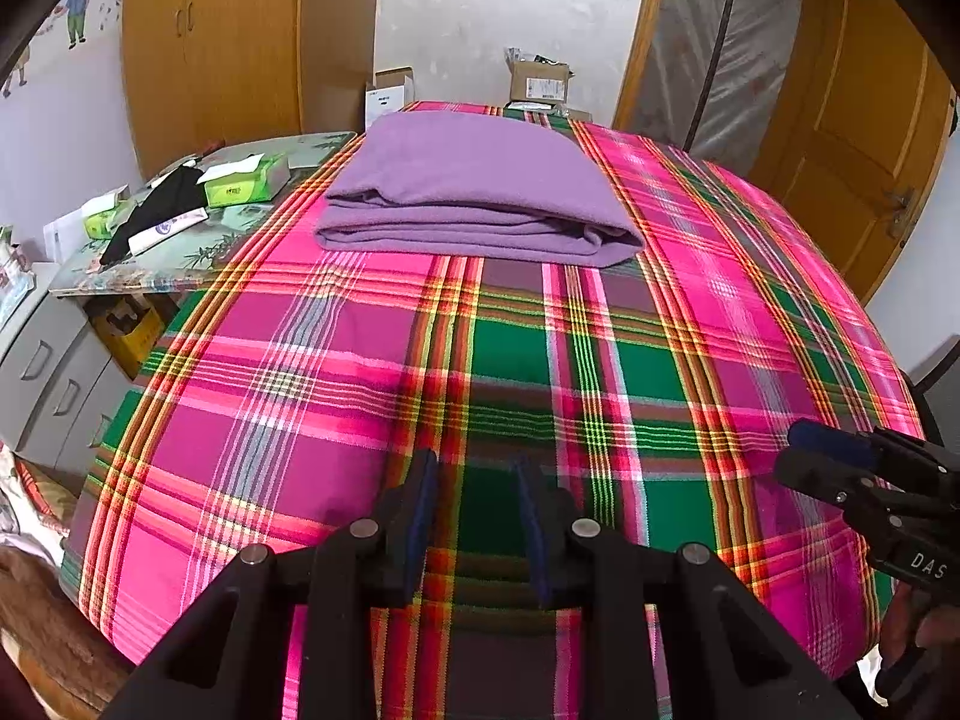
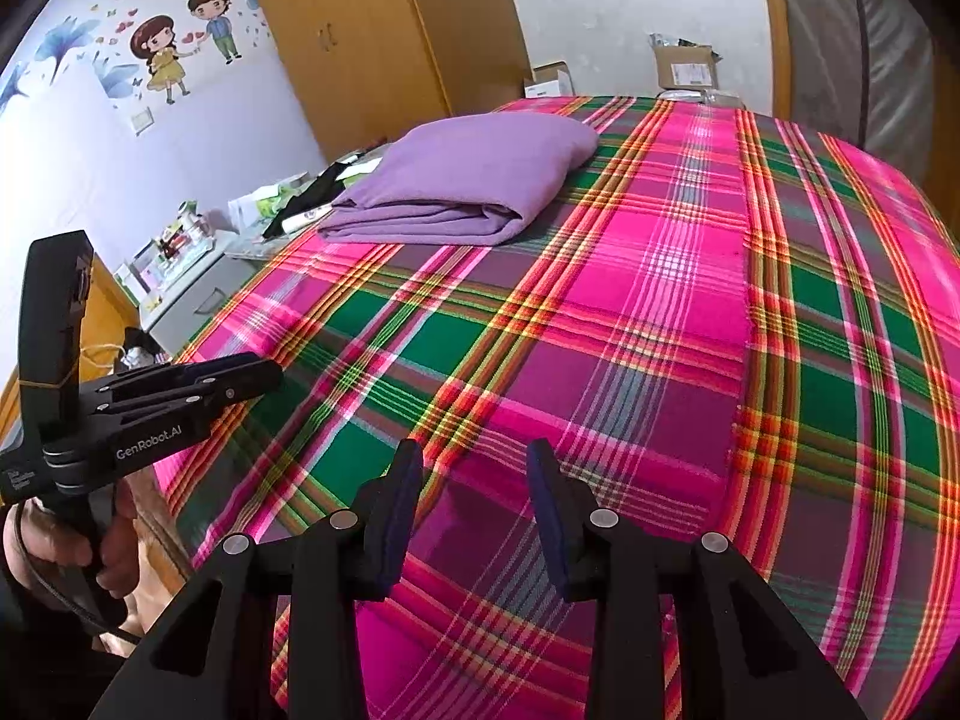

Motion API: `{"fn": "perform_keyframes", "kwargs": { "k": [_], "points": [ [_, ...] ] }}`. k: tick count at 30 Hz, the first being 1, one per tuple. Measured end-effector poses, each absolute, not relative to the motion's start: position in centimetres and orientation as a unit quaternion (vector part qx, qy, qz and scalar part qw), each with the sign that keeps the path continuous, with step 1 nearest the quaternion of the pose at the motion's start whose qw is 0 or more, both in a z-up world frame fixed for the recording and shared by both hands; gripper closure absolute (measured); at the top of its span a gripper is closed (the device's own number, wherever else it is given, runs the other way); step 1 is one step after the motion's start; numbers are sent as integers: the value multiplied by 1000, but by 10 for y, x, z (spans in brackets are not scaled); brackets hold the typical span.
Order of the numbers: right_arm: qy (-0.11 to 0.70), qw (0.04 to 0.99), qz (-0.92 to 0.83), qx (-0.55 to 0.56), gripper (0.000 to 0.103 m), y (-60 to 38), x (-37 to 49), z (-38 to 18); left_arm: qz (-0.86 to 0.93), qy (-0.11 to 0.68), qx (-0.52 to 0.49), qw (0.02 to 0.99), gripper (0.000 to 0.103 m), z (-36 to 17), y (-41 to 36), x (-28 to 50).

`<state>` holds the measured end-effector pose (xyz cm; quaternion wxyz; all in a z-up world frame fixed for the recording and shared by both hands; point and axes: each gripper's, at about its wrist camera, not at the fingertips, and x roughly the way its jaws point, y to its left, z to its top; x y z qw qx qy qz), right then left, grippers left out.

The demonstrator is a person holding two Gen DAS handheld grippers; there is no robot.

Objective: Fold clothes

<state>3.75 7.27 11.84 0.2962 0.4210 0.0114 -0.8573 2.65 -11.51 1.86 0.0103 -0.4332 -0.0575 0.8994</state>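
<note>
Both claws [image 1: 477,480] [image 2: 474,474] apart, empty; soft purple garment [image 1: 480,186] folded on plaid sheet [image 1: 690,360].

A folded purple garment [image 1: 480,192] lies at the far end of a bed covered in pink and green plaid cloth [image 1: 336,372]. The left gripper [image 1: 477,480] hovers over the near end, jaws parted and empty. The right gripper [image 1: 804,450] enters at right.

folded cloth [image 1: 480,192] on bed [image 1: 690,330], side table [image 1: 198,252] left
</note>
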Motion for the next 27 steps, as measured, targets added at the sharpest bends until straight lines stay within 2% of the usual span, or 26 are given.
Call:
{"fn": "perform_keyframes", "kwargs": {
  "k": [20,27],
  "points": [
    [8,297,-850,435,66,71,37,109,894,-47,-445,1,76,11,-112,22],
    [9,298,-849,436,65,71,37,108,896,-44,-441,6,64,10,-107,22]
  ]
}}
